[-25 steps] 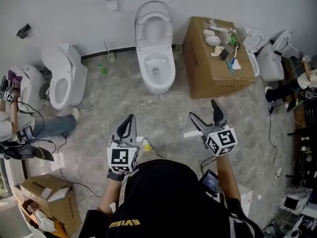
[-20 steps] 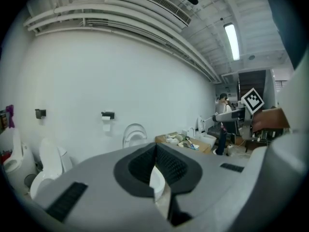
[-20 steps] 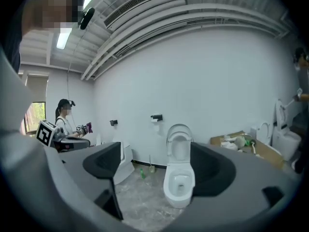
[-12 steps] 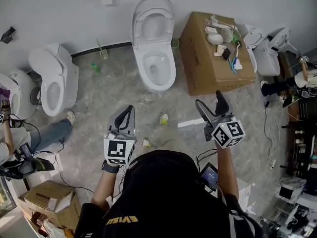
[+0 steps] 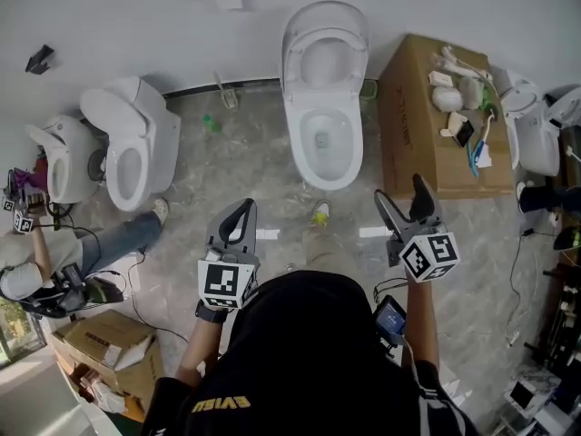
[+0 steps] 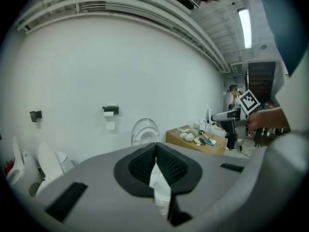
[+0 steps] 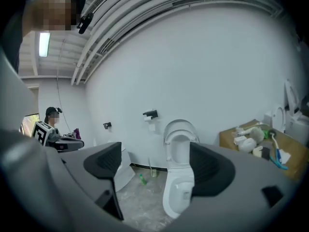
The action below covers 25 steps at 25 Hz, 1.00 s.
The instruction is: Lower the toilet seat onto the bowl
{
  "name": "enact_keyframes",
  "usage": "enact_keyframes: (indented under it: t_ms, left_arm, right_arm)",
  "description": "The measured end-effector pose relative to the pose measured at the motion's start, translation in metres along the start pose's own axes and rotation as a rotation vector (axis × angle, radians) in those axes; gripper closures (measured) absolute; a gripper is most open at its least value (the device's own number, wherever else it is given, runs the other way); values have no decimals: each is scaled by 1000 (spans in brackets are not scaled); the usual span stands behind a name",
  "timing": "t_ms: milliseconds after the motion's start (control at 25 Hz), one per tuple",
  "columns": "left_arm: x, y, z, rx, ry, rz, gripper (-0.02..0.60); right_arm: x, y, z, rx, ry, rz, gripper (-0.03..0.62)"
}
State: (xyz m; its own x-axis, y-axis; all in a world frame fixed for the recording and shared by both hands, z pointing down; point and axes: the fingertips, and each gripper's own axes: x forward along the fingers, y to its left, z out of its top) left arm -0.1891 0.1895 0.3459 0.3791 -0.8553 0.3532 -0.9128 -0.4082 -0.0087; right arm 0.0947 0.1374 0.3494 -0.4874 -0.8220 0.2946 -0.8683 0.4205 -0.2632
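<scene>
From the head view, a white ceramic toilet (image 5: 320, 143) stands against the pale wall. Its white toilet seat (image 5: 295, 57) is raised upright with the lid behind it, leaving the bowl uncovered. A brown cardboard box (image 5: 427, 134) with small items on top sits just to the right of the toilet. A second white toilet (image 5: 136, 143) stands well to the left. A small green bottle (image 5: 211, 123) lies on the grey marbled floor (image 5: 254, 171) between the two toilets. Both tools are held low and well apart from the toilet. The left gripper (image 5: 242, 209) has its jaws pressed together. The right gripper (image 5: 400, 193) has its jaws spread wide.

In the left gripper view, the left gripper (image 6: 156, 151) shows its ribbed black pads meeting at the tips with nothing between them. Beyond them the upright toilet seat (image 6: 145, 129) rests against the wall. A black wall-mounted paper holder (image 6: 110, 109) is mounted to its left, and the cardboard box (image 6: 195, 140) sits to its right.

In the right gripper view, the right gripper (image 7: 157, 166) has its jaws wide apart and holds nothing. The toilet (image 7: 177, 195) is framed in the gap between them, far off. Its toilet seat (image 7: 179, 129) is upright. The green bottle (image 7: 142, 179) lies on the floor to the left of the toilet.
</scene>
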Motion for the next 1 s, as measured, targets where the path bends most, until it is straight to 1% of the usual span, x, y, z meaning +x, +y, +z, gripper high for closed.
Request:
enact_keyframes:
  t_ms: [40, 120, 200, 320, 480, 640, 760, 840, 920, 1000]
  left_arm:
    - [13, 2, 4, 2, 15, -2, 569]
    - [43, 3, 12, 36, 44, -24, 569]
    - [72, 4, 23, 70, 50, -40, 569]
    - [114, 11, 38, 86, 36, -35, 569]
    - [156, 19, 46, 64, 46, -47, 569]
    - [197, 38, 54, 7, 32, -44, 569]
    - [225, 58, 57, -23, 10, -79, 569]
    - [239, 69, 58, -26, 6, -117, 569]
    - [249, 80, 61, -11, 5, -146, 569]
    - [261, 97, 70, 5, -9, -146, 569]
  right_arm:
    - [14, -7, 0, 10, 5, 15, 151]
    - [39, -22, 0, 7, 22, 39, 151]
    - [62, -39, 6, -34, 36, 46, 151]
    - [96, -65, 14, -100, 42, 35, 151]
    - [133, -84, 23, -134, 61, 33, 152]
    - [178, -104, 37, -219, 107, 32, 152]
    - [220, -108, 51, -287, 116, 26, 158]
    - [246, -106, 56, -345, 139, 13, 158]
    - [271, -108, 58, -402, 170, -4, 158]
    - [301, -115, 61, -458, 195, -13, 158]
